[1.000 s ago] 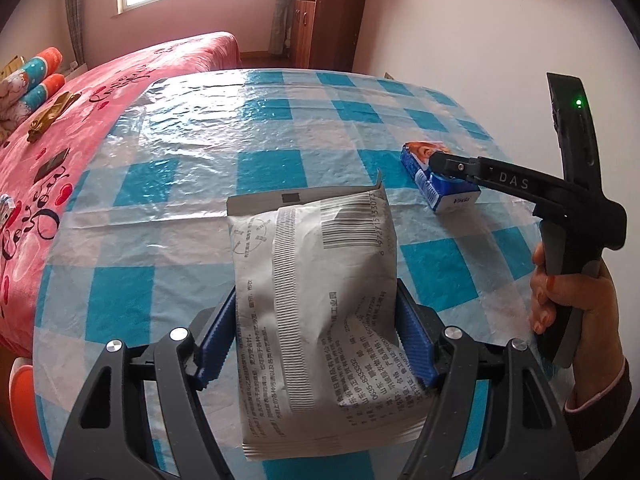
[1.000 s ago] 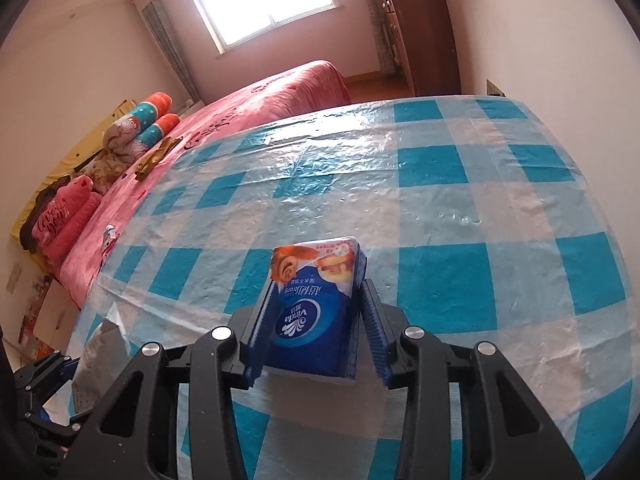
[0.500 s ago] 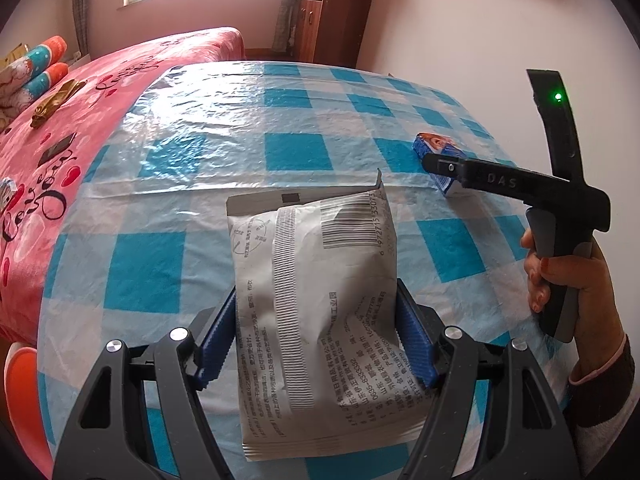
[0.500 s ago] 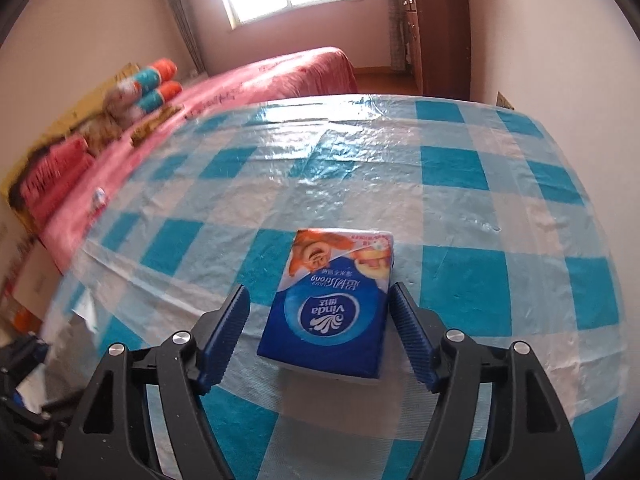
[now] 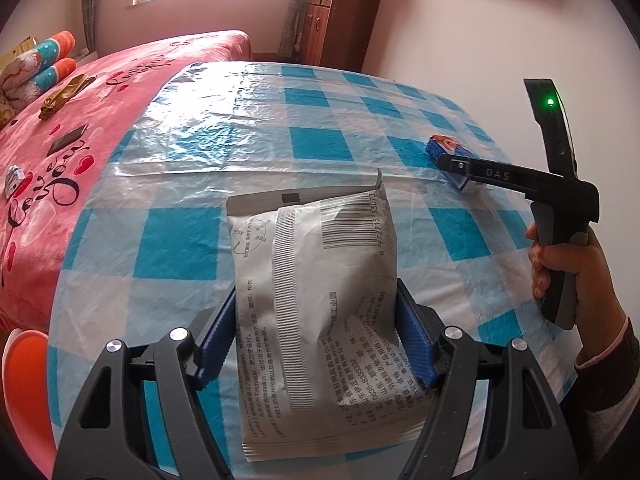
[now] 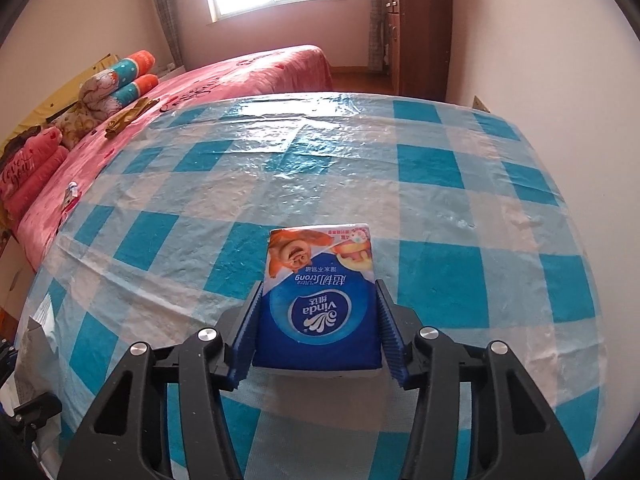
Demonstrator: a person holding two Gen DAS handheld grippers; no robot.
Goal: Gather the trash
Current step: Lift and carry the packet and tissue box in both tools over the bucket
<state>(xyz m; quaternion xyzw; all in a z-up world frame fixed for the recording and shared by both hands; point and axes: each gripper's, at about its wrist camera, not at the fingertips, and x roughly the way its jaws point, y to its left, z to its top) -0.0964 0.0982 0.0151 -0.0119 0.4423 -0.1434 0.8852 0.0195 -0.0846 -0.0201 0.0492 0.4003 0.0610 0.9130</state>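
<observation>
Tissue pack (image 6: pixel 320 300) is sitting dead centre between the right gripper (image 6: pixel 320 336) fingers in the right wrist view, lower middle of the frame. Its long axis runs straight away from the camera, in line with the fingers, so the blue pads (image 6: pixel 246 340) are flanking its two long sides. Jaws have just been closing in on it, and they look right up against the pack now, though I can't swear how firmly they're squeezing. It looks to be lying on the checked tablecloth (image 6: pixel 440 168), so I'd guess the next bit is just a clean lift.

Left gripper (image 5: pixel 316 344) is about half open and clamped on the grey printed pouch (image 5: pixel 316 280), which stands up out of the jaws, lower centre of the left wrist view. From there the right gripper (image 5: pixel 460 168) sits at the right edge, a hand (image 5: pixel 560 264) on its handle, tip over the tissue pack (image 5: pixel 444 150).

Nothing else on the cloth near either item. Pink bed (image 5: pixel 80 112) on the left, wooden cabinet (image 6: pixel 420 32) at the top right, both well apart.
</observation>
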